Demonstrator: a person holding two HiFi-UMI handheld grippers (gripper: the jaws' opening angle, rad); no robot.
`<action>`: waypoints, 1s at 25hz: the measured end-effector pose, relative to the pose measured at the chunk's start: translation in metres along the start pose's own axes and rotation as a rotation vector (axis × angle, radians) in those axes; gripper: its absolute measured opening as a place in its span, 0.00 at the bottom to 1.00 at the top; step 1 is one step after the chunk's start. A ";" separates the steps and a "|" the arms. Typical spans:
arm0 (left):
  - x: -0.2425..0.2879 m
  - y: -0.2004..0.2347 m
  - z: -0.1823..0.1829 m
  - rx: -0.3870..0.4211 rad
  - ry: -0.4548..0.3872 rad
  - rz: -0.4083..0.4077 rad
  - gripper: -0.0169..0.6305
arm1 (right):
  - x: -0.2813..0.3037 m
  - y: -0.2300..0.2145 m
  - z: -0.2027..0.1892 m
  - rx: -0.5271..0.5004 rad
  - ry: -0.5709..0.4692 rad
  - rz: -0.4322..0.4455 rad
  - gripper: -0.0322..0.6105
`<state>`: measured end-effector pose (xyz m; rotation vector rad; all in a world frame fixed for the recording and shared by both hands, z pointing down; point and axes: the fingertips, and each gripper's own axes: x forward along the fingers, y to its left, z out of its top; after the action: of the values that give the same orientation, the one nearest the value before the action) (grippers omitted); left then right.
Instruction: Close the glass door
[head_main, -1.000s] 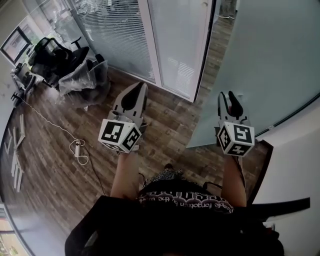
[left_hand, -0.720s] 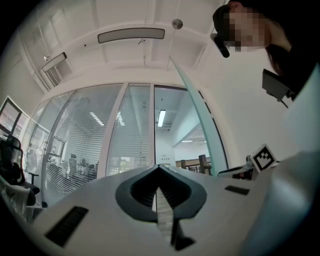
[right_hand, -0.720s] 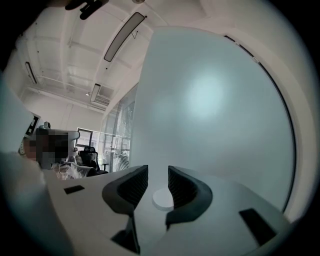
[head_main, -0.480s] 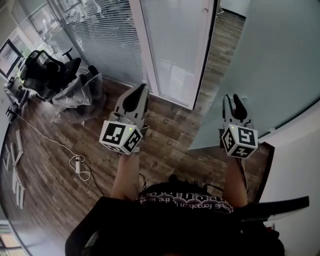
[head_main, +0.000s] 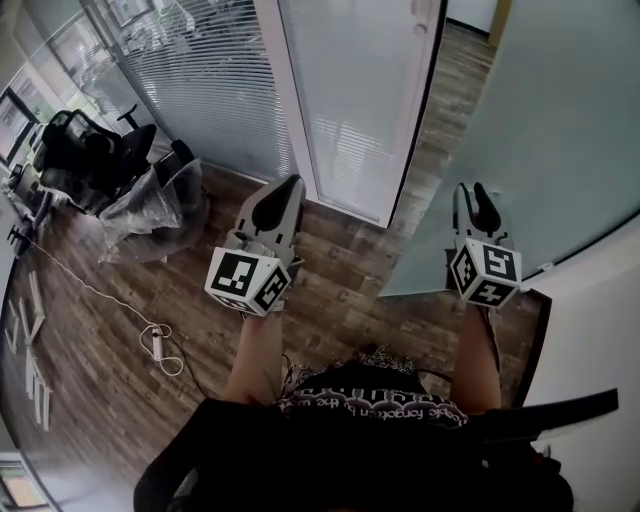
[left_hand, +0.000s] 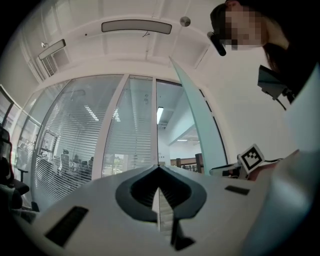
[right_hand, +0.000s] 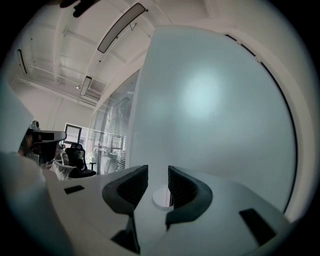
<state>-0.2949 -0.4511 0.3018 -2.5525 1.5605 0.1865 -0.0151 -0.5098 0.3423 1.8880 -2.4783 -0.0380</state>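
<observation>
The glass door (head_main: 540, 130) stands swung open, its frosted pane angled out over the wooden floor (head_main: 340, 260). The right tool (head_main: 478, 196) points straight at the door from close by. Its jaws are spread with nothing between them, and whether they touch the pane cannot be told. The left tool (head_main: 280, 190) is held to the left of the door, apart from it, jaws pressed together and empty. It aims at the white-framed panel (head_main: 355, 100) just left of the door. Farther left of the door are office chairs (head_main: 85, 160), a plastic-wrapped bundle (head_main: 150, 205) and a cable (head_main: 160, 345) on the floor.
</observation>
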 end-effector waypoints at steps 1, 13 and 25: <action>0.003 0.005 -0.001 0.000 -0.003 0.008 0.03 | 0.006 -0.001 0.000 -0.003 0.000 -0.005 0.24; 0.069 0.045 -0.004 0.006 -0.029 0.058 0.03 | 0.076 -0.012 -0.001 -0.031 -0.004 -0.004 0.24; 0.150 0.043 -0.013 0.005 -0.041 0.048 0.03 | 0.132 -0.027 -0.001 -0.044 0.021 0.027 0.23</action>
<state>-0.2648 -0.6038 0.2850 -2.4923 1.6057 0.2385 -0.0240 -0.6440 0.3433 1.8282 -2.4678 -0.0711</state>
